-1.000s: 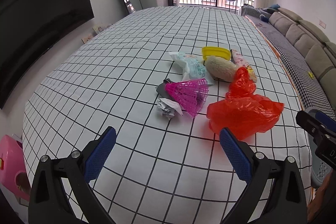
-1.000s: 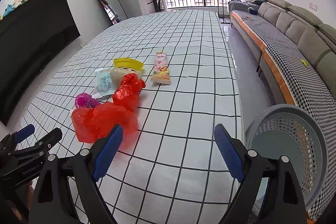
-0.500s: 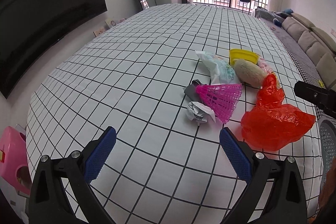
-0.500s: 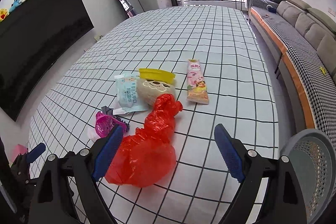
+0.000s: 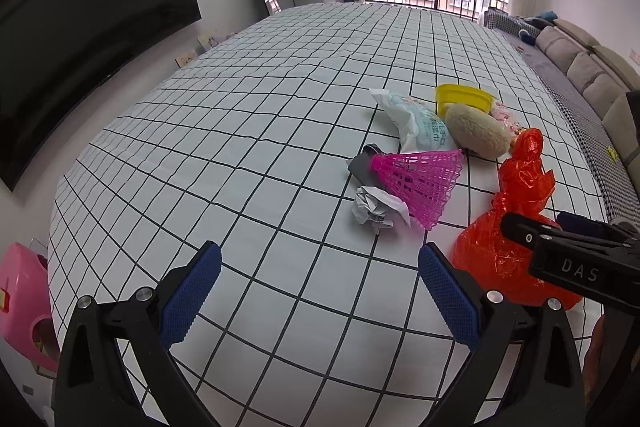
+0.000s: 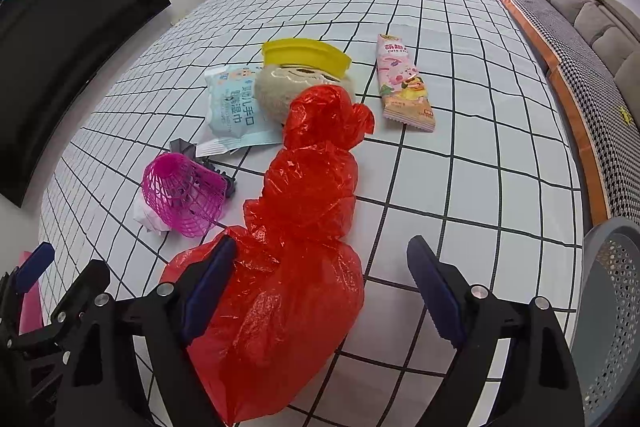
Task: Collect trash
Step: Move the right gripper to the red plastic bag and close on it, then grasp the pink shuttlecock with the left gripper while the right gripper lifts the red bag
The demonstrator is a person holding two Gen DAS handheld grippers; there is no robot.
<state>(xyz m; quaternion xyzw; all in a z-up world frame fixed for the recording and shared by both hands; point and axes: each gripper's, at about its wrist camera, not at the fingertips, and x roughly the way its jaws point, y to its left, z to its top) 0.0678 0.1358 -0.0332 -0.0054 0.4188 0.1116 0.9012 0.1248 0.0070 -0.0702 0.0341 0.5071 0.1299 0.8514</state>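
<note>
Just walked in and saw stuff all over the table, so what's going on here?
A person with a gripper in each hand is collecting trash from a checkered table. The right gripper is open around the near end of a red plastic bag, not yet closed on it. The left gripper is open and empty, over bare cloth. A pink shuttlecock, crumpled paper, a wipes packet and a snack wrapper lie untouched. A grey basket stands beside the table.
</note>
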